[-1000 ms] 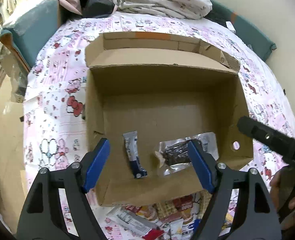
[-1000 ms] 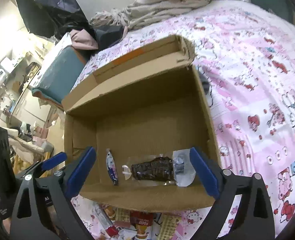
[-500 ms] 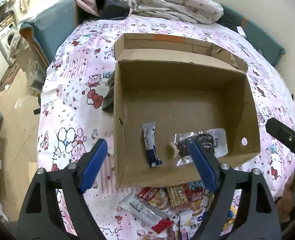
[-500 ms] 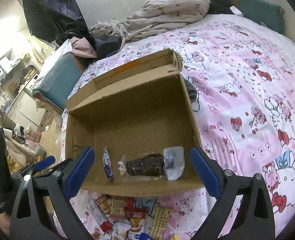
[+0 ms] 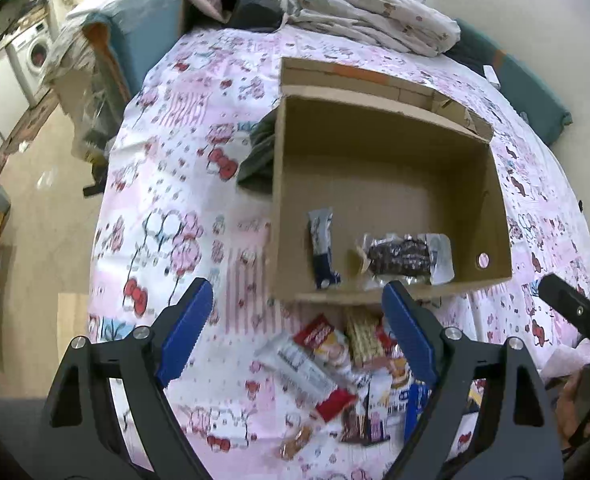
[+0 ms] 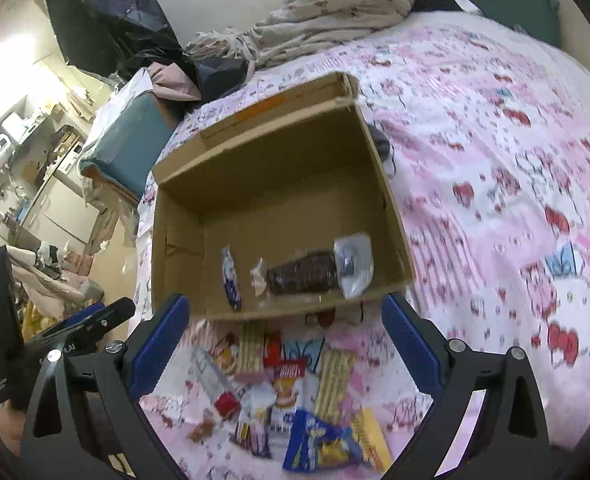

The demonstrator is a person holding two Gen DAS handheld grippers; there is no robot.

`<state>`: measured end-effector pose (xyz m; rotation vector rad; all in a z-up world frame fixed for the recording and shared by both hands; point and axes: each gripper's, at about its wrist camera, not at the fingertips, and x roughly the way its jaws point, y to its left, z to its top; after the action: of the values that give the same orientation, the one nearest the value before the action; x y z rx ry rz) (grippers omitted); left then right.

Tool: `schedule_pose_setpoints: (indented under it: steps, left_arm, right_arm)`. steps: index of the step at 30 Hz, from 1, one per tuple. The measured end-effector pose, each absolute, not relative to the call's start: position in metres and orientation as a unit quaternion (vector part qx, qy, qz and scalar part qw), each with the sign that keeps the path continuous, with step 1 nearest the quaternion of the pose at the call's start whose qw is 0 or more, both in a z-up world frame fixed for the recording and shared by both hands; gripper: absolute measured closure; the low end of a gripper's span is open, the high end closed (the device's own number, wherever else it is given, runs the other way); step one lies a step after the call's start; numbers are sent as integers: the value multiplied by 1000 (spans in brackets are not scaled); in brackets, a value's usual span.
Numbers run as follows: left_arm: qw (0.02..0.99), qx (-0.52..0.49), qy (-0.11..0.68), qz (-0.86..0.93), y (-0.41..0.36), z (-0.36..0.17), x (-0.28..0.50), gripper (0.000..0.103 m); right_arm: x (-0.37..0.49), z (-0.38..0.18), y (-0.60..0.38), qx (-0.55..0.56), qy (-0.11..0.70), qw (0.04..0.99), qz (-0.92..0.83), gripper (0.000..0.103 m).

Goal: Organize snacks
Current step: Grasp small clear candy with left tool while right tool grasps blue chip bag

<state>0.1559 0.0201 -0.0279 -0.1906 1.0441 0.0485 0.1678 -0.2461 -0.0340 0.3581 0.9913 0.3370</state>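
An open cardboard box (image 5: 491, 184) (image 6: 175, 216) lies on a pink patterned bedsheet. Inside it lie a small blue-and-white snack packet (image 5: 322, 249) (image 6: 231, 276) and a clear packet with a dark brown snack (image 5: 403, 258) (image 6: 311, 272). A pile of several snack packets (image 5: 347, 368) (image 6: 295, 392) lies on the sheet in front of the box. My left gripper (image 5: 295, 332) is open and empty above the pile's left part. My right gripper (image 6: 283, 340) is open and empty above the pile.
Crumpled bedding (image 5: 359, 12) (image 6: 335, 12) lies behind the box. A teal cushion (image 5: 531, 84) sits at the far right, a teal pad (image 6: 131, 140) at the bed's left edge. A dark cloth (image 5: 259, 152) lies beside the box's left wall. The floor (image 5: 35, 200) is to the left.
Both grippers have drawn back from over the box toward the near side. The snack pile in front of the box has come into fuller view. Both stay open and empty.
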Motion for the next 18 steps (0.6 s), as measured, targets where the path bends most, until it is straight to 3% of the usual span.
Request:
schedule_pose_setpoints:
  steps: [11,18]
  left_arm:
    - [821,-120,556,55,41,-52,128,19]
    - [779,-104,616,54,40,-89,126,20]
  right_arm:
    - [127,-77,-262,200,565,793,111,4]
    - [129,-86,-271,233,572,783,75,4]
